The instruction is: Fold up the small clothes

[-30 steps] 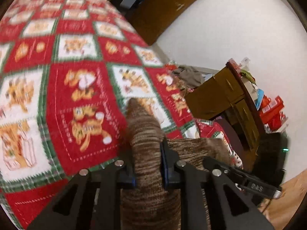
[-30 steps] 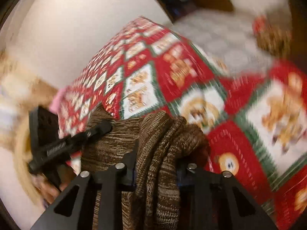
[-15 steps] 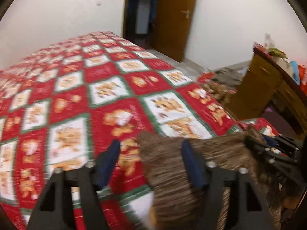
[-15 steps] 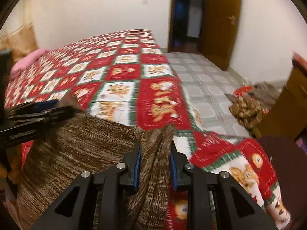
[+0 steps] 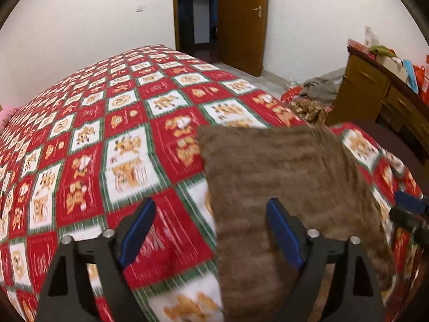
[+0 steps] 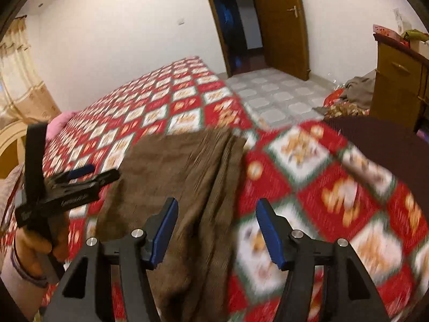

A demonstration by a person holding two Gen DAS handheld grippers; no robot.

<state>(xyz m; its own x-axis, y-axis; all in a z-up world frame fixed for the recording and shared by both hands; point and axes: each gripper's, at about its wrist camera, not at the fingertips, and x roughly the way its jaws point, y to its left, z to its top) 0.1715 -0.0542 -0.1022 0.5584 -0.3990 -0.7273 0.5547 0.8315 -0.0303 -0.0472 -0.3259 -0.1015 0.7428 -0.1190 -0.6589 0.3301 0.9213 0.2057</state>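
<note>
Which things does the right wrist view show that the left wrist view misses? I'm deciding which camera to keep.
Only the right wrist view: the curtain, the hand holding the left gripper, and the open right gripper. Only the left wrist view: the left gripper's own open jaws. Both: the brown knit garment on the red quilt, the door.

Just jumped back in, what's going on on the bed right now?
A person with a gripper in each hand is folding a brown knit garment on the red patterned bedspread. The jaws of both the left gripper and the right gripper have just been opening and clamp nothing; the garment lies released on the bed.
</note>
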